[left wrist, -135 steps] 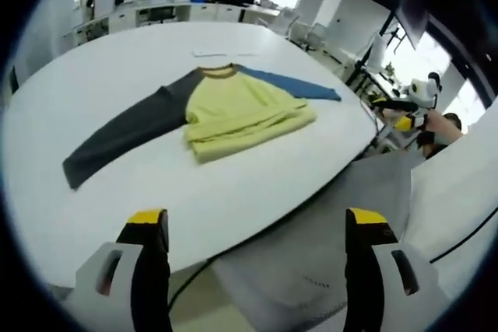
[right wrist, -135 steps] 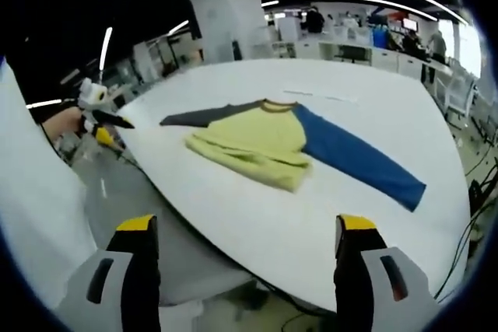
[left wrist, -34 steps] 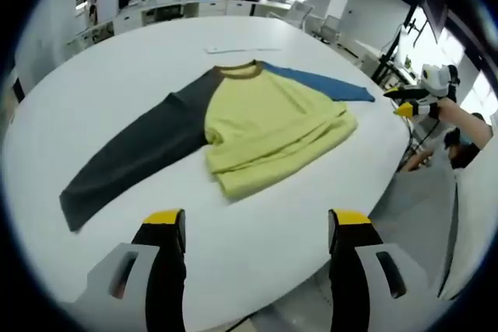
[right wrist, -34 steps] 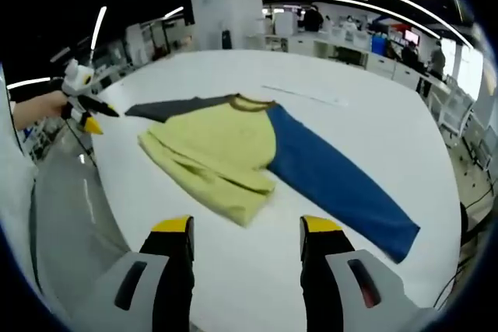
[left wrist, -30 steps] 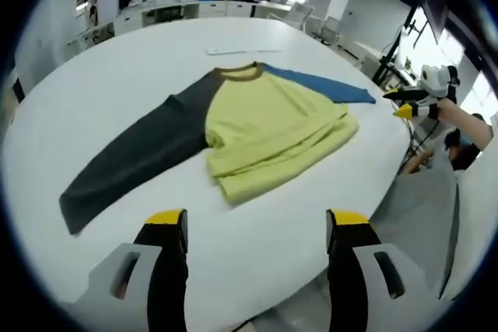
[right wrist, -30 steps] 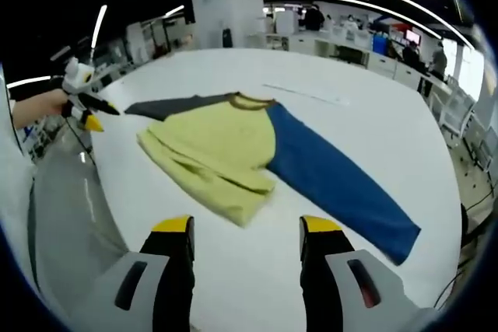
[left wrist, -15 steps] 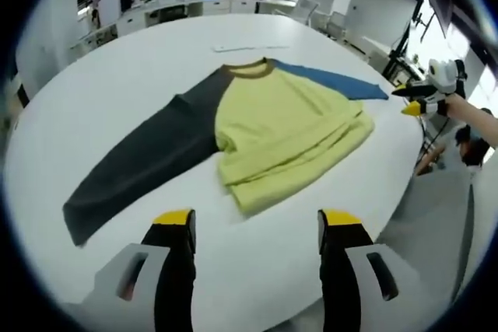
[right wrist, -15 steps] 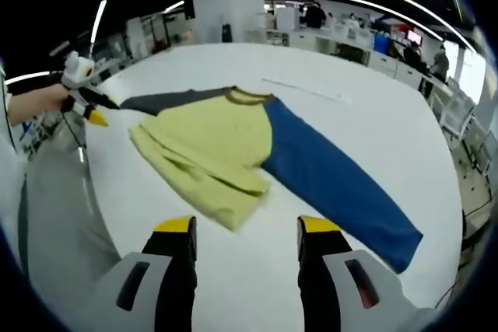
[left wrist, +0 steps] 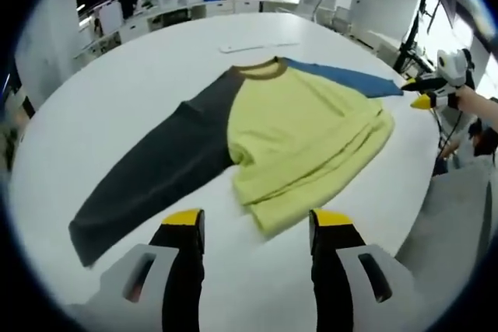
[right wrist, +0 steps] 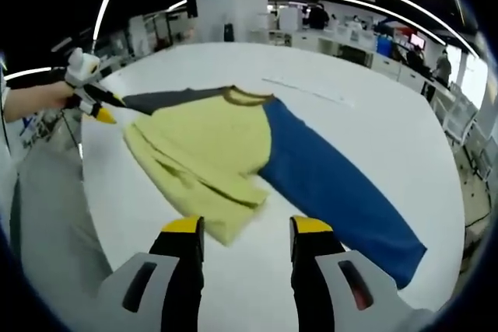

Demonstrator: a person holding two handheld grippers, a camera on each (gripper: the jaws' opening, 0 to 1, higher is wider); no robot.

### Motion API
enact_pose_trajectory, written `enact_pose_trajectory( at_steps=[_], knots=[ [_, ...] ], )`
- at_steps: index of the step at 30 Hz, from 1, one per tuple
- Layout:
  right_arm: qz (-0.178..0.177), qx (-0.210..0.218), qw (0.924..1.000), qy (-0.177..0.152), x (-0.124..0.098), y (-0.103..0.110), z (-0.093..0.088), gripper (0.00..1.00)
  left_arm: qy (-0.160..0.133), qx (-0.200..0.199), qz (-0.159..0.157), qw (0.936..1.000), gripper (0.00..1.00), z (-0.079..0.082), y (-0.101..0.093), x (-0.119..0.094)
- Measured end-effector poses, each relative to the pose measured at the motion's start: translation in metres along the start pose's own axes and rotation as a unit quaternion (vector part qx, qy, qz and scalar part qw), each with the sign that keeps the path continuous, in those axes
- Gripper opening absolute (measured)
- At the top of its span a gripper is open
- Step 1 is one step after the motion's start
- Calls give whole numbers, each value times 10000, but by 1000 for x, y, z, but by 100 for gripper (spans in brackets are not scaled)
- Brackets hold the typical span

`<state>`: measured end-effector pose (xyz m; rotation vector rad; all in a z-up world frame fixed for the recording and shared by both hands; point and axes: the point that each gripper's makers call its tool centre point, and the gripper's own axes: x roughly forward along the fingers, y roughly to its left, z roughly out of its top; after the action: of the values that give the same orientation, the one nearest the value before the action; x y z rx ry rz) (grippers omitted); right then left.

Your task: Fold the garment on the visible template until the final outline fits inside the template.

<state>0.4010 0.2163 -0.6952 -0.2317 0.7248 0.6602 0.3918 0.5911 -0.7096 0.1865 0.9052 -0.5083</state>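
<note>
A long-sleeved shirt lies flat on the round white table. Its yellow body has the lower part doubled up in layers. The dark grey sleeve stretches left and the blue sleeve right. My left gripper hovers open just short of the yellow hem, with nothing between its jaws. In the right gripper view the yellow body has the blue sleeve running down to the right. My right gripper is open above the hem, holding nothing. Each gripper shows in the other's view.
A thin white strip lies on the table beyond the collar, also visible as a strip in the right gripper view. The table edge curves close by the shirt's right side. Desks and people stand far behind.
Both views have closed in on the shirt, which now looks larger. The gaps between both pairs of jaws have narrowed a little. The shirt itself lies as before.
</note>
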Motion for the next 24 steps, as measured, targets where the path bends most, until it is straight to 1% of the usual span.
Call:
enact_pose_trajectory(
  at_steps=[4,8,12,15,19,24],
  knots=[
    [0,-127,9999,107,6,-1,-3,42,15,38,5,10000,48,0,2,8],
    [-66,-321,9991,268,14,-5,-7,36,32,114,10,9999,45,0,2,14],
    [-35,-343,9991,254,22,-5,-4,38,-14,234,32,9997,40,2,4,18],
    [-43,-529,9980,343,28,-6,-5,38,-13,339,71,9994,37,2,5,22],
    [-43,-588,9977,346,33,-7,-3,38,75,472,81,9988,36,-1,6,29],
    [-91,-641,9972,375,38,-11,-5,37,106,478,93,9988,33,-3,8,33]
  ],
)
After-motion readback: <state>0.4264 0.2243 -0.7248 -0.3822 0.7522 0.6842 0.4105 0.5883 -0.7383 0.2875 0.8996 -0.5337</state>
